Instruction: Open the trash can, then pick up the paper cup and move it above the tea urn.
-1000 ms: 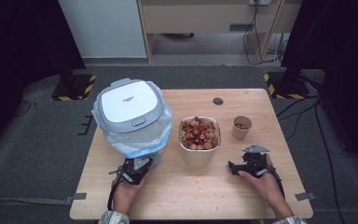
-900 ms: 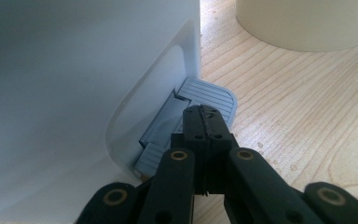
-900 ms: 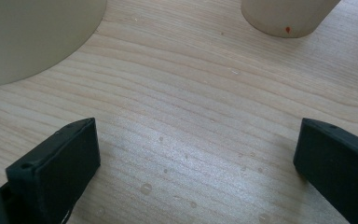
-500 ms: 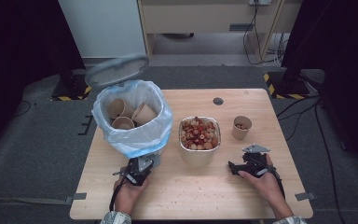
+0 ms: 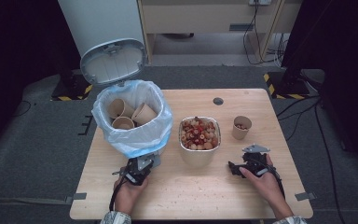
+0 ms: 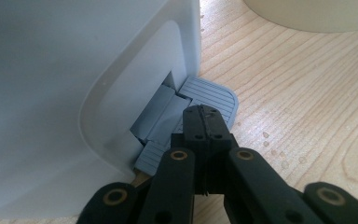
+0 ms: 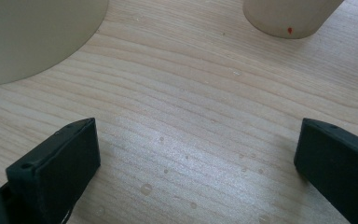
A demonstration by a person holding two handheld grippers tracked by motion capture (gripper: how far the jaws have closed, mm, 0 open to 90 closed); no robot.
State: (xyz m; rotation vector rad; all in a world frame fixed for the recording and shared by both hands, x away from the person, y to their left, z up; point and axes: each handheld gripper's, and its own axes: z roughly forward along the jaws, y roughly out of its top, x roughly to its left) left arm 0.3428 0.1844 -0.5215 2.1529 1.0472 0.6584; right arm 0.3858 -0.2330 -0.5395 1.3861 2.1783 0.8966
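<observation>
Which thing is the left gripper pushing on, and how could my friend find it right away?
Find the big white bin with the pale blue plastic liner on the left of the wooden table. At its foot, on the person's side, sits a small grey ribbed pedal, with the shut left gripper pressing on it. Nothing else there is grey and grooved; the bin wall beside it is smooth white.

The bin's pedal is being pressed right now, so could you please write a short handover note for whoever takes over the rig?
Left claw: shut, tips pressing down on the grey pedal at the foot of the white bin.
Right claw: open, empty, low over the table before the small paper cup.
Done: bin lid stands open; three paper cups lie inside.
Left: probably bin the small cup; the bowl of snacks stands untouched.
</observation>
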